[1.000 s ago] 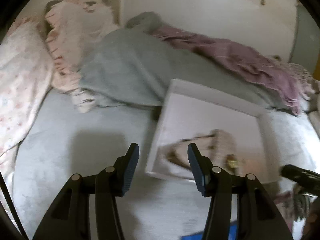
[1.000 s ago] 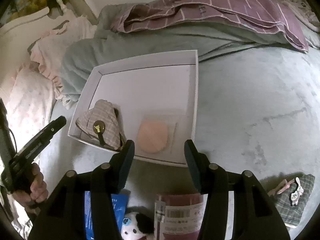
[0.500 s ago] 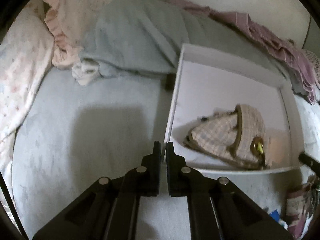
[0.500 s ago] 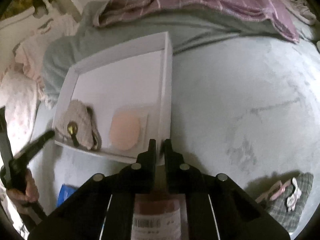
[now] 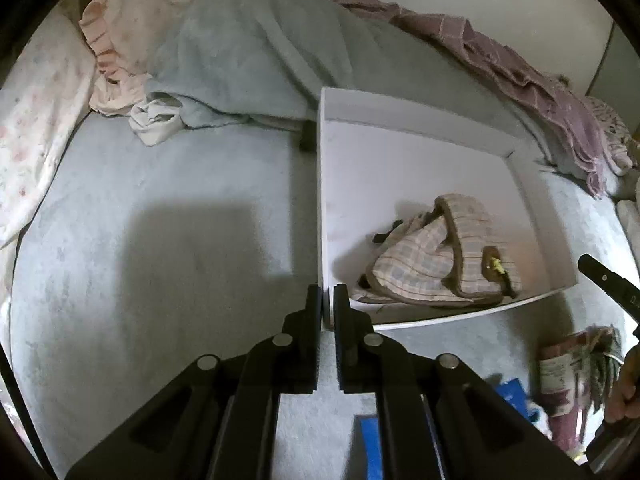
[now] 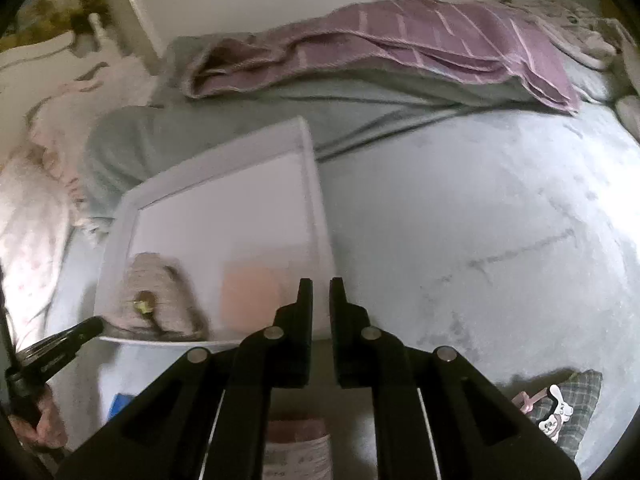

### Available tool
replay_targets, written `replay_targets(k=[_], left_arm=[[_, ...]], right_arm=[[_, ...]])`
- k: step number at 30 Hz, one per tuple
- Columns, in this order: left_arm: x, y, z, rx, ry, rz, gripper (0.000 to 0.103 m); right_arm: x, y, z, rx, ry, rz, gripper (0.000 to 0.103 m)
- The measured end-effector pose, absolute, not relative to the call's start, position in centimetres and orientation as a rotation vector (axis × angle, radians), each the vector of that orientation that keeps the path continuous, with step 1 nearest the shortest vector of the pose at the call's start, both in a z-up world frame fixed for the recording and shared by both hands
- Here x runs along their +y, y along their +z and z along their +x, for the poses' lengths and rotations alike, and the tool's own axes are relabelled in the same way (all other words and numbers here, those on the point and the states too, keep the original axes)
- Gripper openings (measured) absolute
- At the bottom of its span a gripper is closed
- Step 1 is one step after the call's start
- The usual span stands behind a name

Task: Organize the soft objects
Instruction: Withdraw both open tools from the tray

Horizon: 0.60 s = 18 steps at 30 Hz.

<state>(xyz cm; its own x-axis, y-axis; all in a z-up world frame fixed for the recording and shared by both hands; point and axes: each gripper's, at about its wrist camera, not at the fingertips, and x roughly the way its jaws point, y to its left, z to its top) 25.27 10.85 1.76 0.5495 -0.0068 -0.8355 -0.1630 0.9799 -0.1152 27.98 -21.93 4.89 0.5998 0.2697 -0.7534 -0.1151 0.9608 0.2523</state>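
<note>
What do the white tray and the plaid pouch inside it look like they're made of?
White tray: probably matte cardboard or paperboard, judging by its thin flat walls, sharp folded corner and dull finish. Plaid pouch: soft woven fabric with brown trim; it slumps and creases, with a small shiny, likely metal clasp.

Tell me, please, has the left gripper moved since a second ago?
Yes. The left gripper has closed onto the near left corner of the white tray, judged against the blue blanket.

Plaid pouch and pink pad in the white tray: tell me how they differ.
The plaid pouch is checked, crumpled and bulky, with brown trim and a yellowish clasp; the pink pad is plain, round and lies flat. The pouch sits toward the tray's left side, the pad toward its right. Both lie near the front wall of the white tray.
</note>
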Motion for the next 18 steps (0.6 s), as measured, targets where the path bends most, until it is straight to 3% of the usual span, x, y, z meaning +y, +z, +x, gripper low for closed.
replay_targets(k=[2,3,4,7,12,18], left_arm=[[10.5,2.3,25.0,1.001,0.085,-0.191,0.013],[10.3,2.5,25.0,1.015,0.074,-0.189,0.022],[9.9,2.9,24.9,1.031,0.066,-0.184,0.03],[8.6,4.1,24.4,1.059,0.078,-0.175,0.033],[6.5,5.6,23.5,1.092,0.131,-0.154,0.033],[3.4,8.0,22.0,1.005,0.065,-0.139,0.033]], right_arm=[[-21.8,5.9,27.4,0.905,0.275,0.2,0.013],[-21.7,6.4,27.1,0.903,0.277,0.193,0.015],[-21.3,7.1,26.6,0.903,0.279,0.175,0.021],[-20.5,8.4,25.6,0.92,0.296,0.148,0.048],[-18.8,9.7,23.6,0.985,0.419,0.115,0.05],[-21.6,10.8,21.8,1.014,0.356,0.129,0.05]])
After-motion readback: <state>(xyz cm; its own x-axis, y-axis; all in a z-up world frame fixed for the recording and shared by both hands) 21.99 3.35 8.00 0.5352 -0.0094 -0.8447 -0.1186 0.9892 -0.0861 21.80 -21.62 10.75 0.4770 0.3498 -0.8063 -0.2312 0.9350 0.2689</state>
